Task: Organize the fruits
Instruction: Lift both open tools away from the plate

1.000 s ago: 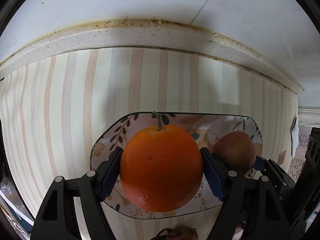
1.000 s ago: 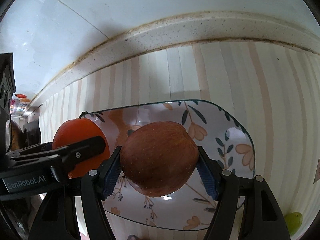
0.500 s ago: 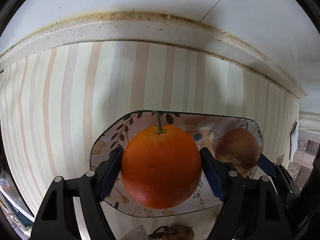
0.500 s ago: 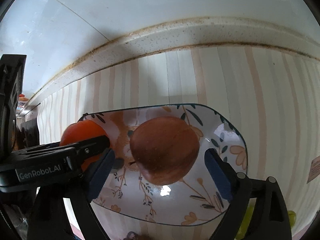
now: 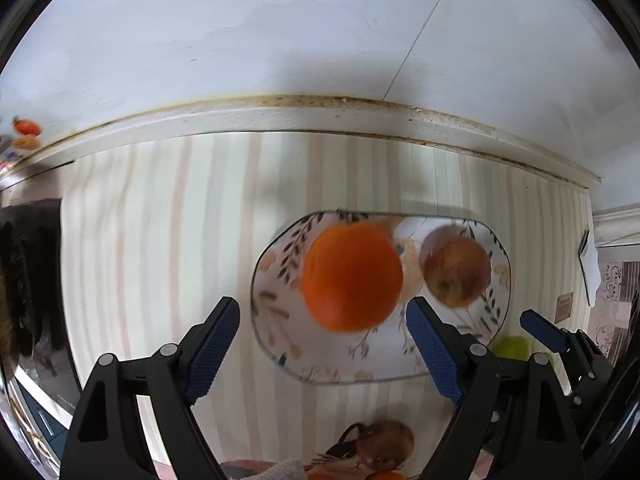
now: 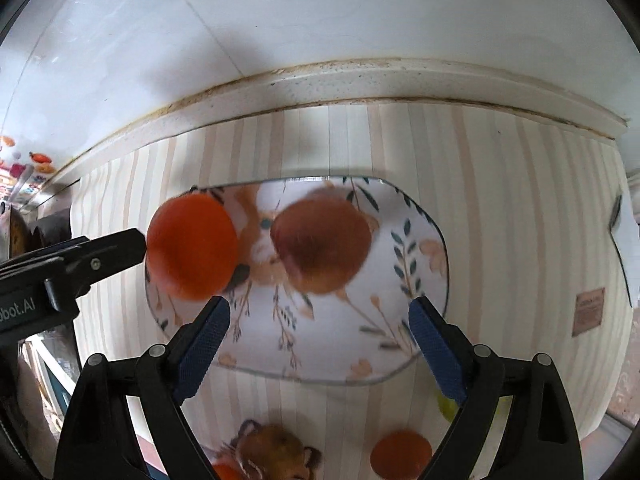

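Note:
An orange (image 5: 352, 276) and a red apple (image 5: 456, 270) lie side by side on a floral plate (image 5: 280, 344) on the striped tablecloth. In the right wrist view the orange (image 6: 192, 246) is at the plate's left and the apple (image 6: 322, 246) in its middle; the plate (image 6: 400, 336) lies just ahead. My left gripper (image 5: 322, 344) is open and empty, drawn back near the plate's front edge. My right gripper (image 6: 318, 340) is open and empty over the plate's near part. The left gripper's finger (image 6: 100, 256) shows at the left of the right wrist view.
A small green fruit (image 5: 512, 346) lies right of the plate. Another orange fruit (image 6: 400, 454) and a cat-print cloth (image 6: 272, 452) lie near the table's front edge. A speckled ledge (image 6: 360, 80) and white wall run behind the table.
Both grippers have opened, let go of the orange and the apple onto the plate, and pulled back and up from it.

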